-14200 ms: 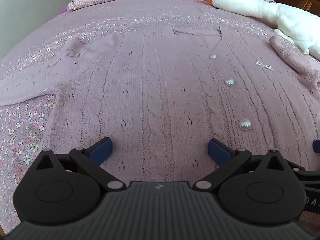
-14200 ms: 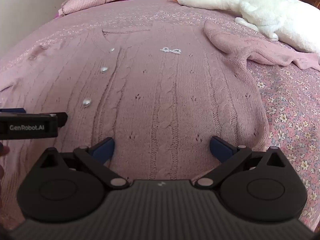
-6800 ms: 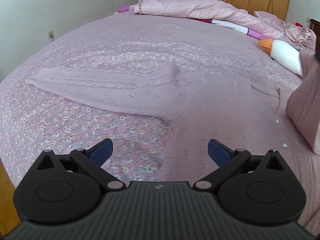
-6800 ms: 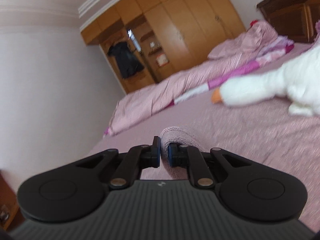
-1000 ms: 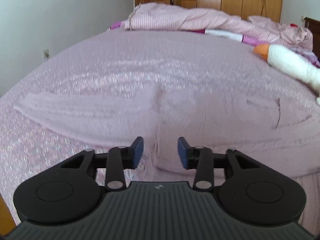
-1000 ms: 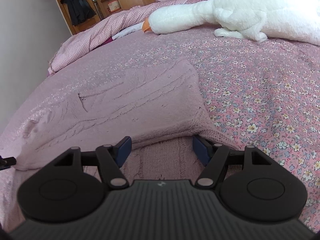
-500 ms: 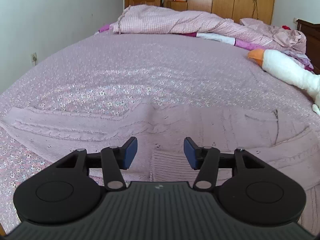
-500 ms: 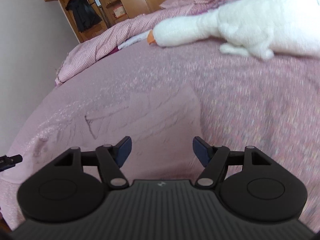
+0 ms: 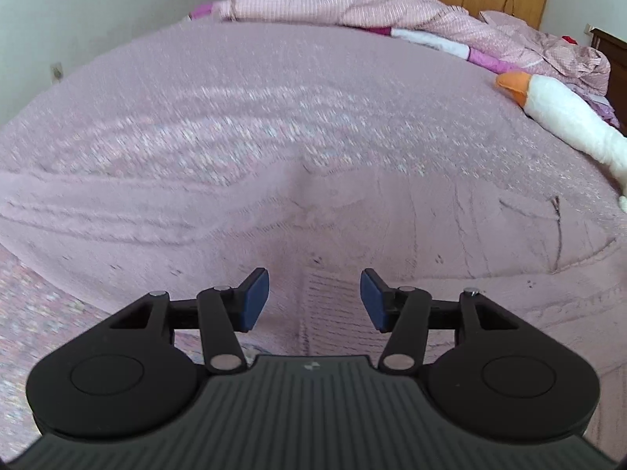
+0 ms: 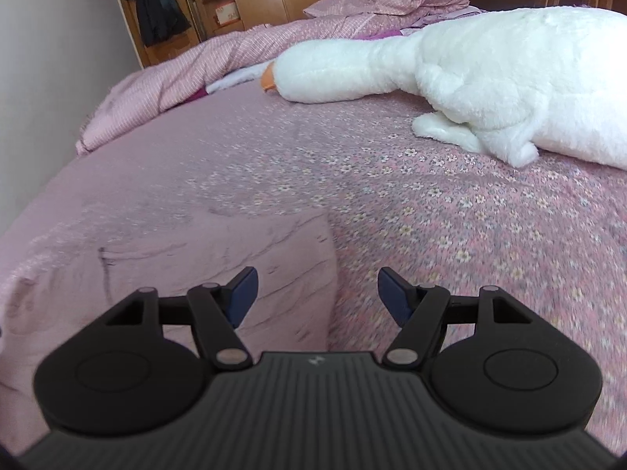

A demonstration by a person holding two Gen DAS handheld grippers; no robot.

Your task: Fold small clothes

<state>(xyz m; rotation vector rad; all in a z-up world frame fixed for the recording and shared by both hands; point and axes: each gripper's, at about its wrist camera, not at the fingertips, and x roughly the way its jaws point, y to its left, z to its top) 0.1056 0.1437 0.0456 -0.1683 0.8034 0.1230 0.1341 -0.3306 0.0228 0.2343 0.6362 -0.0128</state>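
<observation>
- On the bed (image 9: pixel 274 90), at about 12 o'clock ahead of your left claw (image 9: pixel 314 299), lies the pink cardigan (image 9: pixel 352 227); its left sleeve (image 9: pixel 117 219) runs flat out toward 9 o'clock.
- Your left claw has just been opening and now stands half wide, empty, with the ribbed hem (image 9: pixel 333 305) below the gap but not pinched.
- Judging from the spread sleeve, the step in hand is folding it across the body: take it near the cuff, lift only a little, and lay it straight over so the knit does not bunch.
- Your left hand tilts the claw steeply down at the cloth, low over the hem.
- Your right claw (image 10: pixel 316 295) is also half wide and holds nothing; the cardigan's folded right edge (image 10: pixel 329 274) falls between the jaws, running toward 12 o'clock.
- Your right hand points less steeply down; the plush goose (image 10: pixel 490 62) lies well apart at 1 o'clock.
</observation>
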